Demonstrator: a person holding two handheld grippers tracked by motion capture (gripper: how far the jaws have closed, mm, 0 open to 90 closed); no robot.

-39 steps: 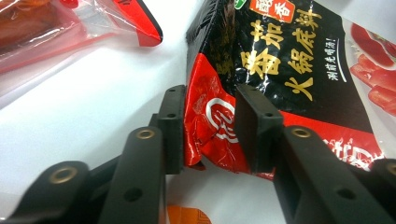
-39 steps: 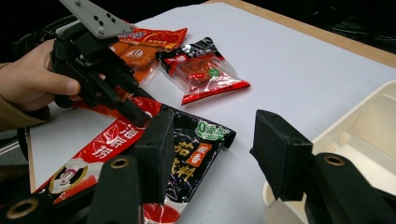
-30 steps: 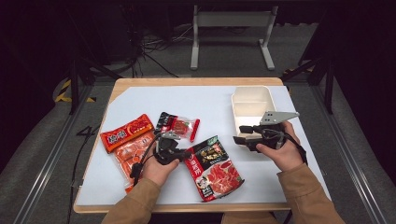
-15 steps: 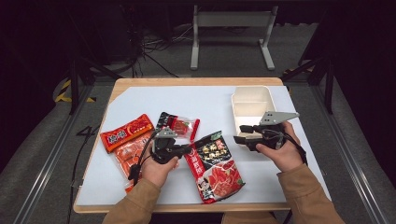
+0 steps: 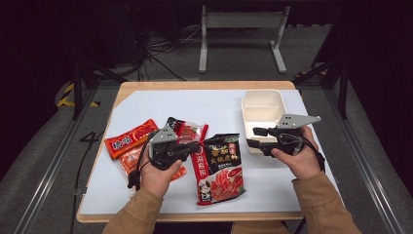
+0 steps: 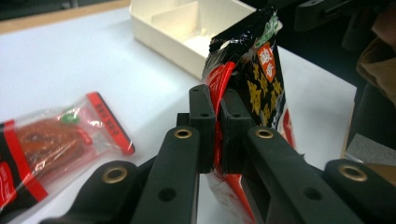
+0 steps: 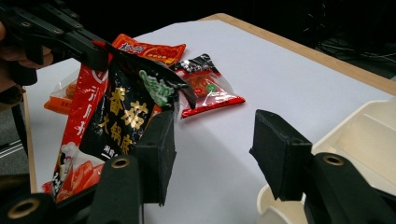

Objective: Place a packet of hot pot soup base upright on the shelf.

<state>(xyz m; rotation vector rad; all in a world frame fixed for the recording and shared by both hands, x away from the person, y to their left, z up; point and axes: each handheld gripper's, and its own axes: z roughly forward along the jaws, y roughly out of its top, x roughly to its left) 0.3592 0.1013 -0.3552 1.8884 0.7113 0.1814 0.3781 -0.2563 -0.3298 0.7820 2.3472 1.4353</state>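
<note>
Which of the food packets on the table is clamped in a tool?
The black-and-red hotpot packet, pinched at its edge by the left tool; the orange packet and small clear packet lie untouched.

Table (image 5: 146, 90): tray (image 5: 263, 109) stood at the far right. Large pouch (image 5: 221, 165) lay mid-front, one edge lifted. Small packet (image 5: 187, 130) lay behind it to the left. Two more packets (image 5: 129, 141) lay overlapping at far left.

a lab or recording studio. a wooden table (image 5: 204, 86) under a white sheet (image 5: 146, 190) stands amid black surrounds, floor cables (image 5: 160, 46) and a metal stand (image 5: 241, 22).
</note>
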